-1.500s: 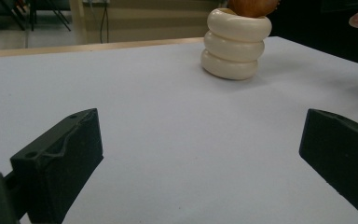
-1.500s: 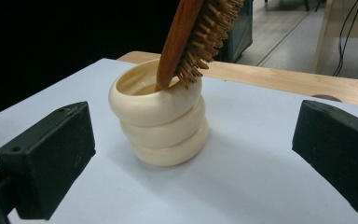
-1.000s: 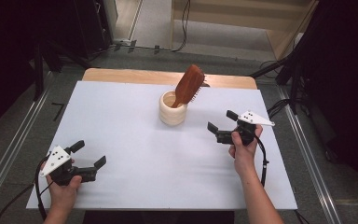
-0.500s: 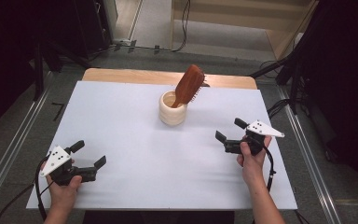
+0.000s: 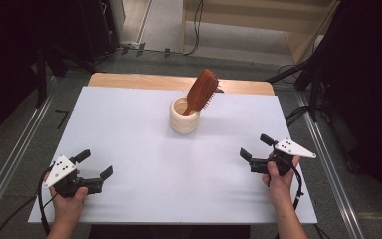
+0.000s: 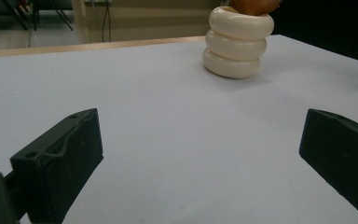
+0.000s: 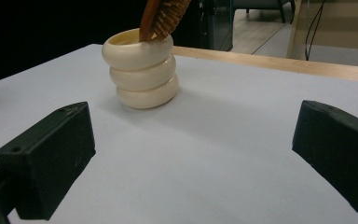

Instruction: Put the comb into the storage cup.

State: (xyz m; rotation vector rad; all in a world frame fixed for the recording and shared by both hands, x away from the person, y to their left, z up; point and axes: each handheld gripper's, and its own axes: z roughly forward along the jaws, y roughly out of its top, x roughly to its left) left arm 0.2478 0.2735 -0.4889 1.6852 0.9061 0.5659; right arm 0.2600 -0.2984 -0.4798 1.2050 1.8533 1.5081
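High view is showing you the reddish-brown wooden paddle hairbrush (image 5: 201,91) standing handle-down in the cream ribbed holder made of three stacked rings (image 5: 184,116), which is sitting on the white table cover (image 5: 144,144) toward the far middle. Taking that holder as your landmark, your left gripper (image 5: 95,168) is resting well apart on its near left, and your right gripper (image 5: 253,147) is hovering well apart on its near right; both are showing their jaws spread wide and holding nothing. Right gripper view is giving you the holder (image 7: 141,70) ahead with the bristled head (image 7: 164,16) leaning over its rim. You are probably dealing with a light, stiff brush whose smooth wood may slip, so you are best pinching the flat head by its edges or its neck just above the rim, not the bristles. Judging by its looks, the holder is likely fairly light and could tip or drag along if you are pulling at a slant, so lifting along the brush's lean is wiser. Nothing is standing between either gripper and the holder; the bare wooden table edge (image 5: 144,80) is lying just beyond it.
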